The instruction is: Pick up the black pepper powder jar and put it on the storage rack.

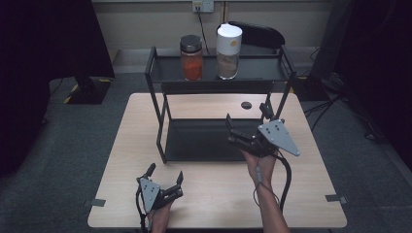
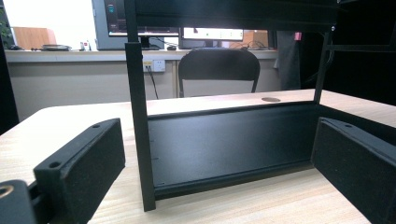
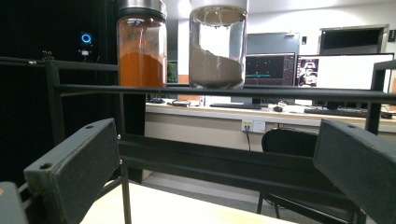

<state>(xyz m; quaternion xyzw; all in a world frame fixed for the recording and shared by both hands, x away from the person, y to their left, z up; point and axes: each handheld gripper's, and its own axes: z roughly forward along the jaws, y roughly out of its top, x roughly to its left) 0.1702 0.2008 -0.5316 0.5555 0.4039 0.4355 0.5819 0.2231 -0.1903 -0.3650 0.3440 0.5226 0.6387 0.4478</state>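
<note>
With jaws spread and empty, the right gripper (image 1: 247, 121) is raised over the black rack (image 1: 160, 126), whose top shelf holds the white-lidded jar (image 1: 228, 51) at its twelve o'clock, the orange jar (image 1: 191, 57) at eleven.

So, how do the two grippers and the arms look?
Both the left gripper and the right gripper are black, each with two flat rectangular jaws, a grey three-cornered plate on top and a black cable trailing back. The forearms are bare, with no sleeves in view.
</note>
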